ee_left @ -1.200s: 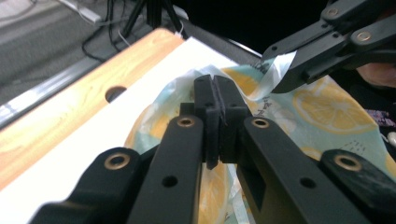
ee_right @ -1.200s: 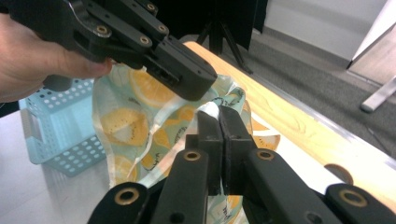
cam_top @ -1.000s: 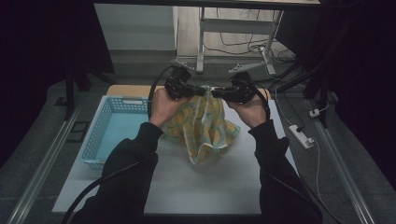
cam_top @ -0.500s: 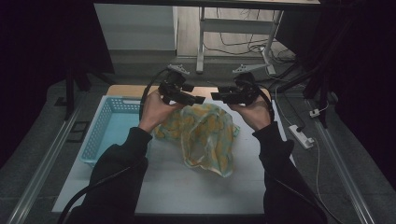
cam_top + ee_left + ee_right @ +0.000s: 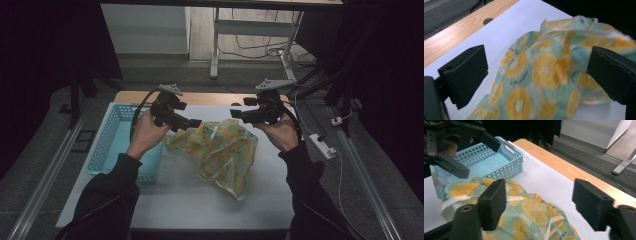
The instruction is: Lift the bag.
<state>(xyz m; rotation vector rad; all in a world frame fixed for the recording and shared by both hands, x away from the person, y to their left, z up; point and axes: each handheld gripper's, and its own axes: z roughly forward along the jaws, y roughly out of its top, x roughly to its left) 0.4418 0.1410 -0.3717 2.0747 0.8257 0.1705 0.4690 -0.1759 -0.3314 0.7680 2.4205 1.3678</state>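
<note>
I hold a gripper in each hand above a white table, and both have just been opening, with nothing pinched in either. My left gripper has its jaws spread wide; in the left gripper view the cloth shows in the gap between them, but the pads do not press on it. My right gripper is released too, its jaws parted above the cloth's far edge. The cloth, pale green with an orange-slice print, lies loose and crumpled on the table between my hands, one part trailing toward me. Just to its left stands a light blue basket, and in the right gripper view the cloth's near edge seems to rest against the basket's wall. I judge the main risk to be the next grab: the fabric is bunched in layers, so a jaw could close on a fold rather than a true edge or corner, and the cloth would lift twisted instead of flat. The left jaws sit low and close to the fabric, so a sideways move could snag and drag it. A pull toward the left might catch the cloth on the basket rim or nudge the basket along the table.
</note>
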